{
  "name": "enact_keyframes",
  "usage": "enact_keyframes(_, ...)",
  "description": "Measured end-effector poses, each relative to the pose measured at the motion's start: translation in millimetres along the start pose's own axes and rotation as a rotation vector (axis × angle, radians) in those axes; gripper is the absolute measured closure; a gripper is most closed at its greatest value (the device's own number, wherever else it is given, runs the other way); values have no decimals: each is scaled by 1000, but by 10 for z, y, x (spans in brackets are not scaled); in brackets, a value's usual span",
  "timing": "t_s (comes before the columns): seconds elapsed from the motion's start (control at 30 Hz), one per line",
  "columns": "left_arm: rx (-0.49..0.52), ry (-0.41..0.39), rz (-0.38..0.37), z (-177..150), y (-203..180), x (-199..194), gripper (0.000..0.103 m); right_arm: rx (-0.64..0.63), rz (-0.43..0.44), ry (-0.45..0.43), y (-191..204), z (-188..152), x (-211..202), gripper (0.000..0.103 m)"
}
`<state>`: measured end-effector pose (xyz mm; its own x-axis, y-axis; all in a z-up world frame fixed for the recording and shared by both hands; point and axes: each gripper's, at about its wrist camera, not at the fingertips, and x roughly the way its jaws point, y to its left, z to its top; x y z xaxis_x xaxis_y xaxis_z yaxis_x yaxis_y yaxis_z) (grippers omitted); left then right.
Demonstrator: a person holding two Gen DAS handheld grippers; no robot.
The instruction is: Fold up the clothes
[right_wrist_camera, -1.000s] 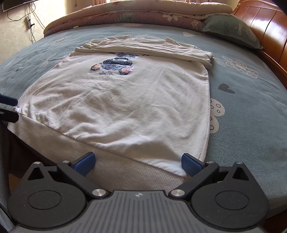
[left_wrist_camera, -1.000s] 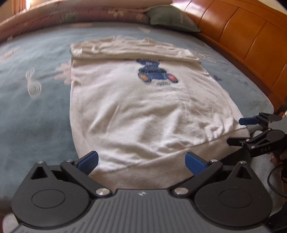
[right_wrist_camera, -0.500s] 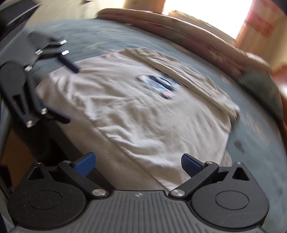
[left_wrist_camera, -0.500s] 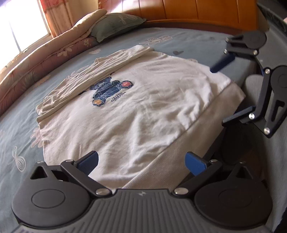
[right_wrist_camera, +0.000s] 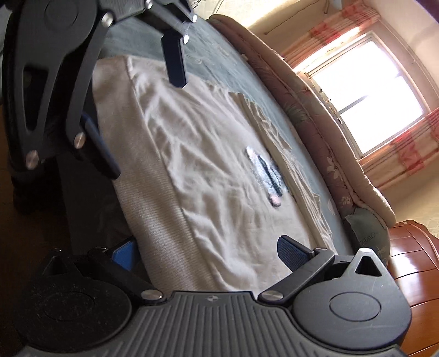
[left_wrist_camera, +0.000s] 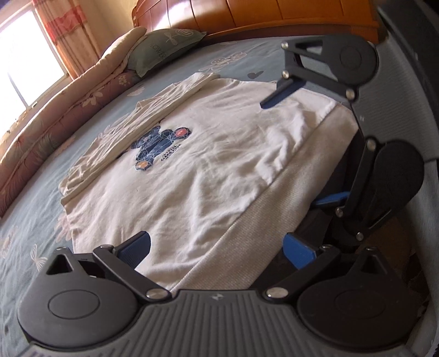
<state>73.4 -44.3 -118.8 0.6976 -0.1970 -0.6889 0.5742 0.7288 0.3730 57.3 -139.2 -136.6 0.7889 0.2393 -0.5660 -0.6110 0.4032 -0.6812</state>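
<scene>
1. The white sweatshirt [left_wrist_camera: 197,164] lay flat on the bed [left_wrist_camera: 33,219], sleeves folded in at the far end.
2. Its body remained unfolded.
3. The left gripper [left_wrist_camera: 216,247] and right gripper [right_wrist_camera: 208,252] were spread wide at the near hem, holding nothing.

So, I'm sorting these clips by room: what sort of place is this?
Most likely a home bedroom. A white T-shirt with a blue print lies on a bed with a blue floral sheet, below an orange wooden headboard, with a rolled floral quilt under a curtained window.

White shirt [right_wrist_camera: 208,175] on bed [right_wrist_camera: 219,68], right tool [right_wrist_camera: 208,250] spread wide
</scene>
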Motion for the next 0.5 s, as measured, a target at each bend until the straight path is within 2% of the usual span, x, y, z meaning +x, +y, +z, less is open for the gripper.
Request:
enact_keyframes(0.2,42,-15,-12,105,-105,110,1,9,-64,-46,-115,61,-186,0)
enact_keyframes(0.3,48,-14,13,156,-109,190,1,37,-89,-54,-208,77,-209,0)
enact_keyframes(0.5,-17,-17,50,200,95,216,1,75,-87,-57,-310,74,-210,0)
